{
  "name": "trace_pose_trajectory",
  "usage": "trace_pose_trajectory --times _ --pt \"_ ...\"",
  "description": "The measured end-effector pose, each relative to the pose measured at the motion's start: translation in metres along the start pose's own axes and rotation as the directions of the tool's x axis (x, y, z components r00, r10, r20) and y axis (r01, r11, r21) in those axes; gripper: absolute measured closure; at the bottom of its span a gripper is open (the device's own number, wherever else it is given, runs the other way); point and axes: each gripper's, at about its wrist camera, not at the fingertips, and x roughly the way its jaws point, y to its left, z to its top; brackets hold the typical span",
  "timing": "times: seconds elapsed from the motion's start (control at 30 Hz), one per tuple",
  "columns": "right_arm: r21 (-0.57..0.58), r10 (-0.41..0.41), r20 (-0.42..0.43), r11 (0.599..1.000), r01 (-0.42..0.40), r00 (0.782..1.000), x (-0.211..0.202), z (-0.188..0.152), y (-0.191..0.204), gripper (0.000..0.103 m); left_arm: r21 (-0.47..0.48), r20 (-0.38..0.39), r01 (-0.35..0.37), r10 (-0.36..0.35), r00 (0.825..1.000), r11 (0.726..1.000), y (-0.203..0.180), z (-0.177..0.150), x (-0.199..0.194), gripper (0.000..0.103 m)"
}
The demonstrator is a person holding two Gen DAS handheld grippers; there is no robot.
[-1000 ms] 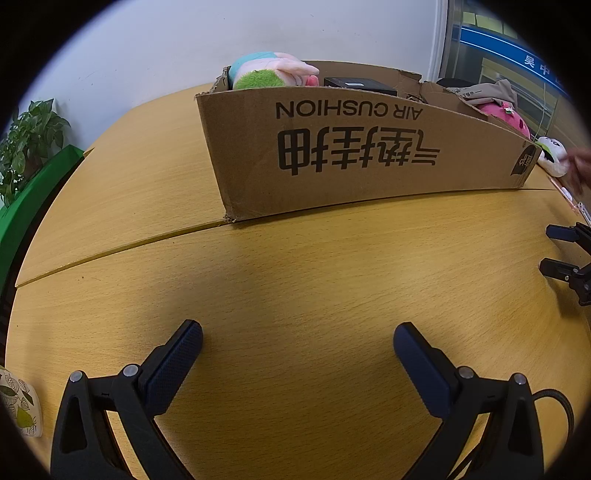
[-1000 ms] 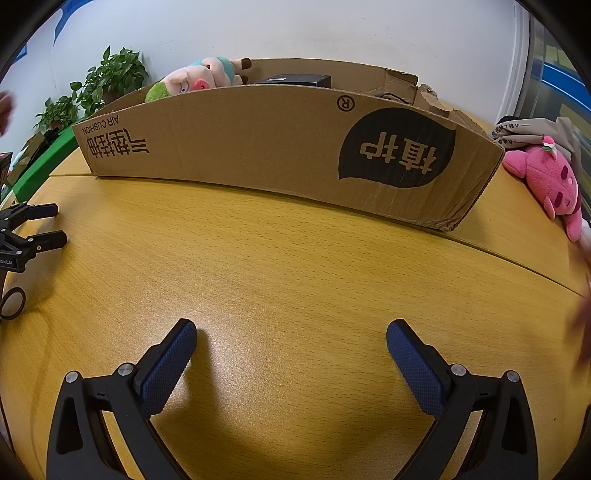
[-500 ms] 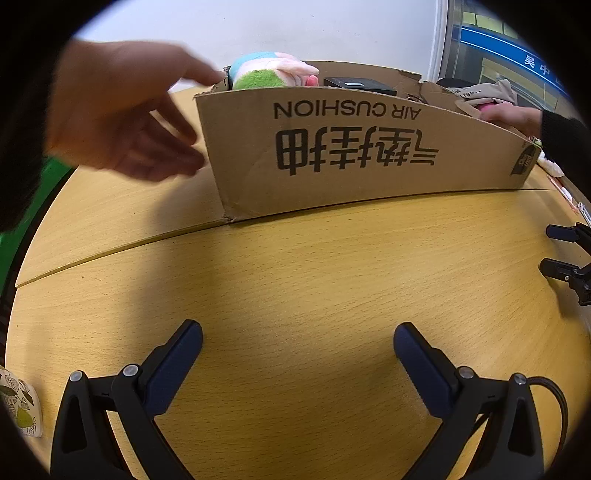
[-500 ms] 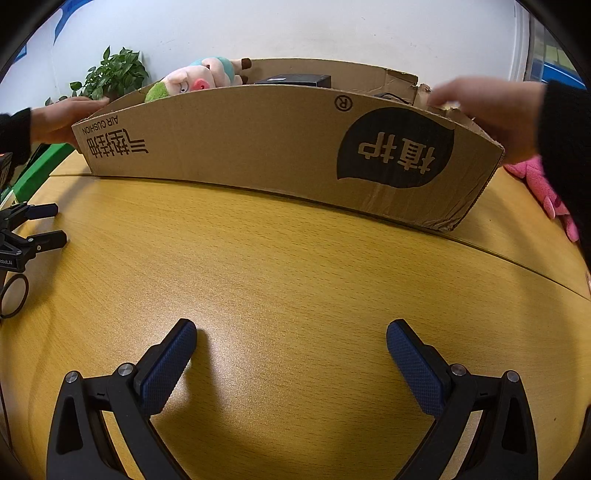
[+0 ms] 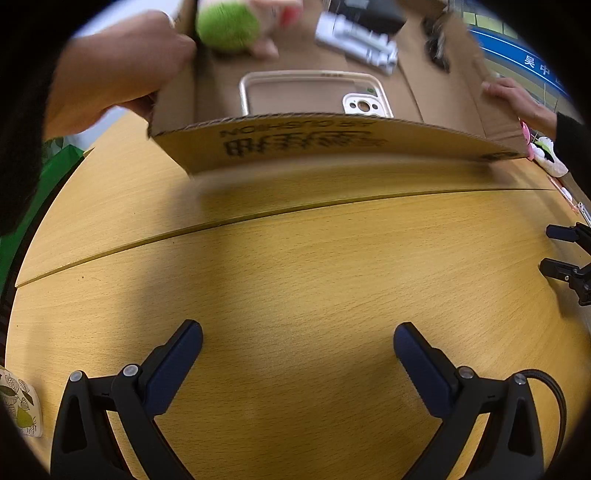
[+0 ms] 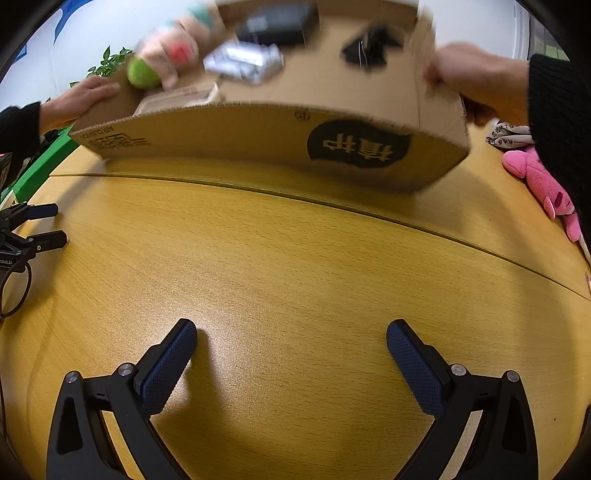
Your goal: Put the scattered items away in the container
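Cardboard box point(image 5: 332, 142) is sitting at the far edge of the wooden table point(image 5: 295, 280), and it is being tipped so its open top is facing the cameras. Two bare hands are holding it, one hand point(image 5: 118, 70) on its left end and the other hand point(image 5: 517, 101) on its right end. Both sleeves are dark.

Inside the box a clear phone case point(image 5: 314, 92) is lying against the bottom. A green and pink plush toy point(image 5: 229, 26) is sitting near the left end. A silver thing point(image 5: 356, 42) and a black thing point(image 6: 275, 18) are lying further in, but they are too blurry to name.

The left gripper point(image 5: 297, 350) is resting low over the near edge of the table with its two blue fingers spread wide and nothing between them. The right gripper point(image 6: 291, 347) is doing the same, wide apart and holding nothing. Both are well apart from the box.

A pink plush toy point(image 6: 543, 184) is lying on the table by the right edge, just past the box. A white plush toy point(image 5: 550, 158) is lying near it
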Motion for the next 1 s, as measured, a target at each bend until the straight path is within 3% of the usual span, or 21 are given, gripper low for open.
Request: trace_pose_trajectory --times 1.0 --pt "-0.005 0.005 0.000 1.000 -0.005 1.000 0.018 -0.006 0.001 0.000 0.029 0.000 0.021 -0.021 1.000 0.999 0.000 0.002 -0.013 0.000"
